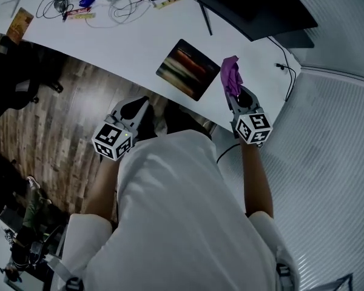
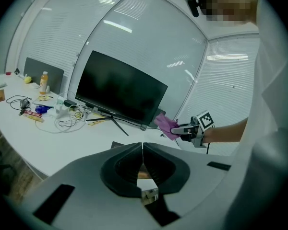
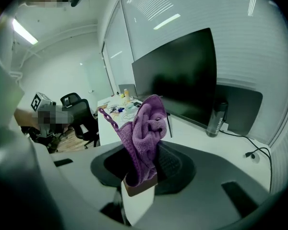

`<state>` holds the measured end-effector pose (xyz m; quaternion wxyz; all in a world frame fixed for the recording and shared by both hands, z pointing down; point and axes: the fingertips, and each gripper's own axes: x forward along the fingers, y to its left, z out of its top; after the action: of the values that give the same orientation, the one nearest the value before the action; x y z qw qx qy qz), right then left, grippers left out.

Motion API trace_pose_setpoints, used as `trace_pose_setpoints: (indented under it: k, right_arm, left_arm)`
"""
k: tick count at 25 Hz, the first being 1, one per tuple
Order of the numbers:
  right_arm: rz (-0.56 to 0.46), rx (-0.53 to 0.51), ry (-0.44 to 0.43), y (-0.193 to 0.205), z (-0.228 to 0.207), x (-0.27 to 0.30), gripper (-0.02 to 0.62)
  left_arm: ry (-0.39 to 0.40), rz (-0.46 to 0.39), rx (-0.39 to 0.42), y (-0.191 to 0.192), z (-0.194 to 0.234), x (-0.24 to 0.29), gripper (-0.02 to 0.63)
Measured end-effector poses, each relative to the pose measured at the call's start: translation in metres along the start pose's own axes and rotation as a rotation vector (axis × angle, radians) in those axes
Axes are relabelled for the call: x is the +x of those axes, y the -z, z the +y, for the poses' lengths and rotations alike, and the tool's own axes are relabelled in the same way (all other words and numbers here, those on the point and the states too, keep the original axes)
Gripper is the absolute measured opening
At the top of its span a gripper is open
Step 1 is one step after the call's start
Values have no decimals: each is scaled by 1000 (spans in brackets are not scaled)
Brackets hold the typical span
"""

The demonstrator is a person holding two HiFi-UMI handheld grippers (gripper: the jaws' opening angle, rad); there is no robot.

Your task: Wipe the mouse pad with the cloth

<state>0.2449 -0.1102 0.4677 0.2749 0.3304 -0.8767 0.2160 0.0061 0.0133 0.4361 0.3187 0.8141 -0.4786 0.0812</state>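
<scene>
A dark mouse pad (image 1: 188, 69) with a streaked colour print lies on the white desk (image 1: 127, 47) near its front edge. My right gripper (image 1: 235, 97) is shut on a purple cloth (image 1: 231, 76), held just right of the pad and above the desk. In the right gripper view the cloth (image 3: 145, 133) stands bunched up between the jaws of that gripper (image 3: 140, 178). My left gripper (image 1: 133, 108) hangs in front of the desk edge, left of the pad, jaws closed with nothing in them. Seen from the left gripper (image 2: 142, 150), the right gripper (image 2: 180, 128) holds the cloth (image 2: 165, 125).
A large black monitor (image 2: 120, 87) stands at the back of the desk. Cables, pens and small items (image 1: 91, 2) lie at the far left. A dark bottle (image 3: 216, 119) stands by the monitor. A black office chair (image 3: 81, 119) sits on the wooden floor (image 1: 60, 114).
</scene>
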Motion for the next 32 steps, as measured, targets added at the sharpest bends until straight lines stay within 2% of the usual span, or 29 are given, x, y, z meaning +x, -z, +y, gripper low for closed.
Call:
trace_pose_setpoints:
  k: [15,24,32]
  right_arm:
    - [181,-98,-133,51,-60,98,133]
    - [281,-208,-130,92,-86,150,133]
    - [309,-349,-139,119,-72,165,133]
  left_arm:
    - [-108,62,-113,32,7,40,21]
    - [-147,95,-161,49,12,54,21]
    - [-170,107,-214,69,7,54,21]
